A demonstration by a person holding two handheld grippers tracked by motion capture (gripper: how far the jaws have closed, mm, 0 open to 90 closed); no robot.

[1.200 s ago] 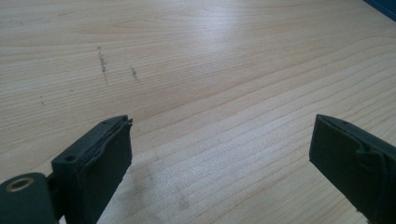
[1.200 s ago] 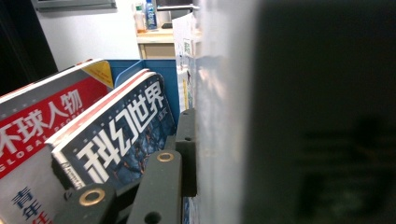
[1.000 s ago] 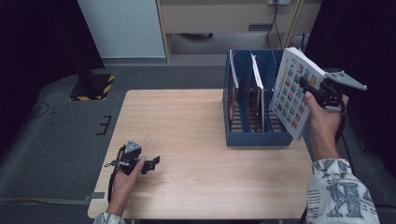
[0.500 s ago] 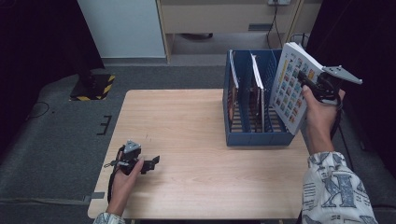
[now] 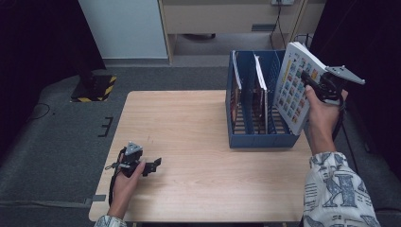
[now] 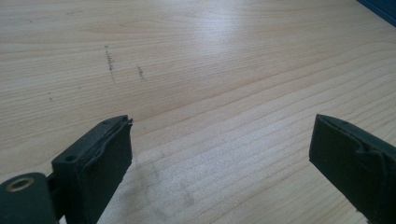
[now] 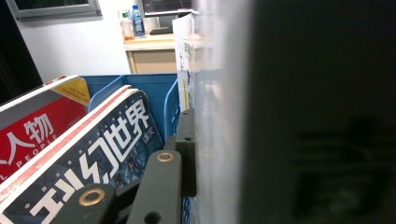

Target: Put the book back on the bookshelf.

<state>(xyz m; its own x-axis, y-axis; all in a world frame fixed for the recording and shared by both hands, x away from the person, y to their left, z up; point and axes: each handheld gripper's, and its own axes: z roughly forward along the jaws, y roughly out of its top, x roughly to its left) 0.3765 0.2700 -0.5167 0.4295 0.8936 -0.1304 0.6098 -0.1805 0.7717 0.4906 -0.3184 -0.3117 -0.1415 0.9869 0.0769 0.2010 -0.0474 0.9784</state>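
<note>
A thick white book with a cover of small colourful tiles hangs tilted over the right end of the blue file rack. My right gripper is shut on its right edge. In the right gripper view the book's pages press against one of the black fingers, and the other finger is hidden behind the book. My left gripper rests low on the wooden table at the front left. Its fingers stand wide open over bare wood.
The rack holds two magazines in its left slots, a red one and a dark blue one. Dark floor surrounds the table. A white cabinet and a beige desk stand at the back.
My right hand has shifted the book slightly up and left, setting it more upright over the rack. The left hand has stayed where it was.
</note>
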